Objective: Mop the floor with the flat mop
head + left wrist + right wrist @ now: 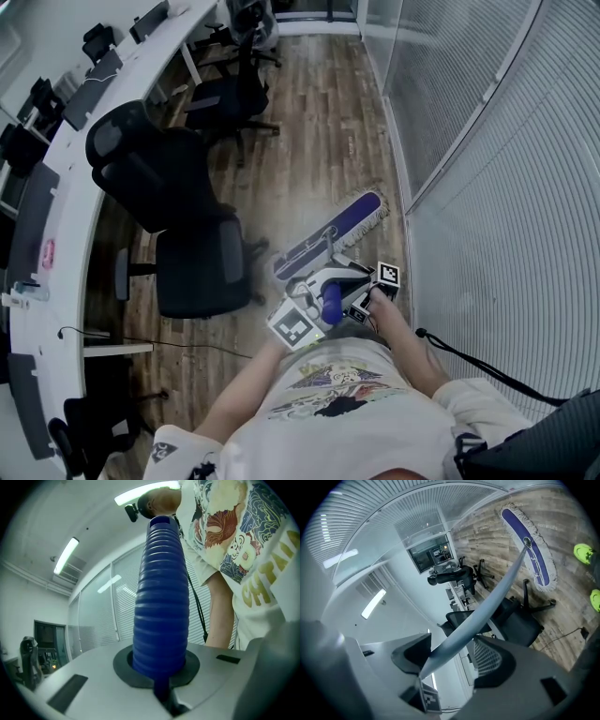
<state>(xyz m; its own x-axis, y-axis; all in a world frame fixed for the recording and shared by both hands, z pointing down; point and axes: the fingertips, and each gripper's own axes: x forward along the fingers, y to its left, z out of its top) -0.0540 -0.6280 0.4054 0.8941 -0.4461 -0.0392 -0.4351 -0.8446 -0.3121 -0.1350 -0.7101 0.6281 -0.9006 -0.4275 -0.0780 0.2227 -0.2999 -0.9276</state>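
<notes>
Your left hand-held gripper clamps the blue grip as a pivot; your right hand-held gripper pinches the pole, likely steering the flat mop head by the glass wall.

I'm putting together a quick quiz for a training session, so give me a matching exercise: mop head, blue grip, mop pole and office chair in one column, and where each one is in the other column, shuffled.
1. mop head
2. ribbed blue grip
3. pale mop pole
4. black office chair

A. between the right gripper's fingers
B. flat on the wood floor near the glass wall
C. beside the long white desk
D. held in the left gripper

Pairs: 1-B, 2-D, 3-A, 4-C.
</notes>
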